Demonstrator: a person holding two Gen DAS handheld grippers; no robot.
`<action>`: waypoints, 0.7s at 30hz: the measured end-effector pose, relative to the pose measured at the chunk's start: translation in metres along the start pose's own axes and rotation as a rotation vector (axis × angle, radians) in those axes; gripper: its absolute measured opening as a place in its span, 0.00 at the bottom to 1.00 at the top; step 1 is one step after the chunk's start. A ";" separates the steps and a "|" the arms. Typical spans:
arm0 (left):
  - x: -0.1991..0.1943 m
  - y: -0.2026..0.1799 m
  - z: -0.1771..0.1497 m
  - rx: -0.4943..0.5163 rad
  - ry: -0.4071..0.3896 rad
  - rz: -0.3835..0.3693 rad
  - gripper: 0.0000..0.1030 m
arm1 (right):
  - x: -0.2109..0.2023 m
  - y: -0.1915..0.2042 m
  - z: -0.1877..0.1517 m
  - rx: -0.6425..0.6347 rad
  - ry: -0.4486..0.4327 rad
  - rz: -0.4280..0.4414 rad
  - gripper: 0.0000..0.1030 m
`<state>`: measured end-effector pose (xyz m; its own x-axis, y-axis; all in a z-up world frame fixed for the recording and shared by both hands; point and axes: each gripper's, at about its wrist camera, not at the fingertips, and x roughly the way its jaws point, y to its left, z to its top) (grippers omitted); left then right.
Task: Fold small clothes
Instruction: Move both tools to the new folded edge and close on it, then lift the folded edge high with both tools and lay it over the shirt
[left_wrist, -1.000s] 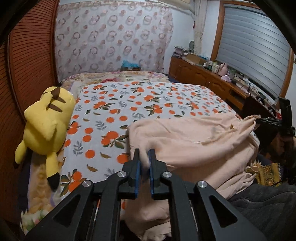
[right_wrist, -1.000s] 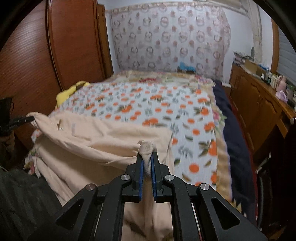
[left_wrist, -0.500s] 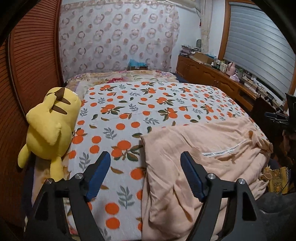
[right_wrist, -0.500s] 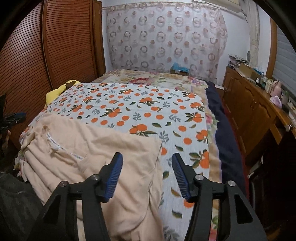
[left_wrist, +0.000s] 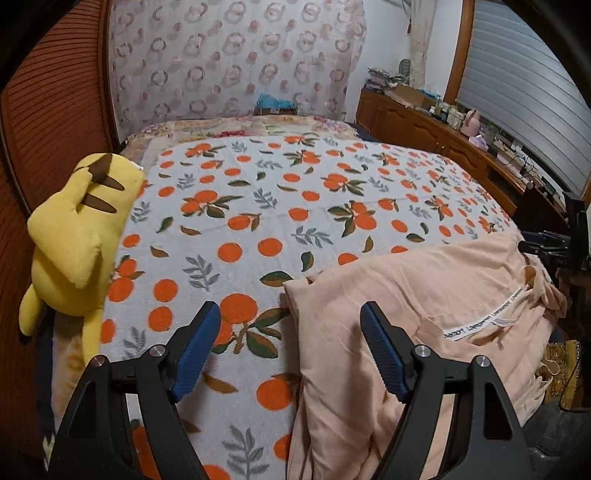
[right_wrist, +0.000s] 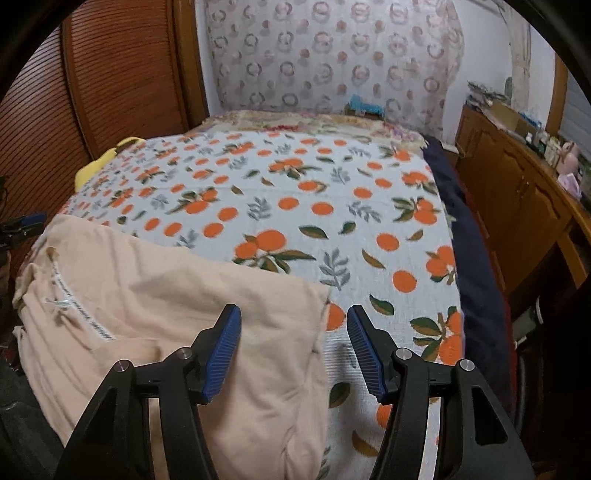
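With the peach garment (left_wrist: 413, 306) lying on the bed (left_wrist: 280, 206) near its front edge, left gripper (left_wrist: 290, 345) and right gripper (right_wrist: 293, 347) both gape empty over its far corners, so each should pinch one layer cleanly.

A second ago both grippers pinched folds of the peach garment (left_wrist: 417, 306); now the left gripper (left_wrist: 290, 347) and right gripper (right_wrist: 293, 345) stand wide apart and empty. The garment, then bunched and lifted, now lies flatter on the bed (left_wrist: 280, 206), its white label showing.
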<state>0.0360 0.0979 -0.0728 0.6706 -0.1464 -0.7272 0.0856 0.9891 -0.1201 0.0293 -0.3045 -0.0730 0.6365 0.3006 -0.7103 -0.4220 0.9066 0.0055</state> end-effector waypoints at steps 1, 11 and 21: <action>0.002 0.000 0.000 0.001 0.005 -0.002 0.76 | 0.003 -0.001 0.000 0.007 0.005 0.005 0.60; 0.021 0.000 -0.004 -0.026 0.055 -0.021 0.76 | 0.021 -0.001 -0.001 0.009 0.005 0.041 0.60; 0.020 -0.008 -0.006 0.008 0.071 -0.141 0.25 | 0.020 0.021 -0.007 -0.060 0.004 0.060 0.26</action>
<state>0.0444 0.0867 -0.0905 0.5976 -0.2847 -0.7495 0.1817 0.9586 -0.2192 0.0291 -0.2817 -0.0923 0.6063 0.3521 -0.7130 -0.4970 0.8678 0.0059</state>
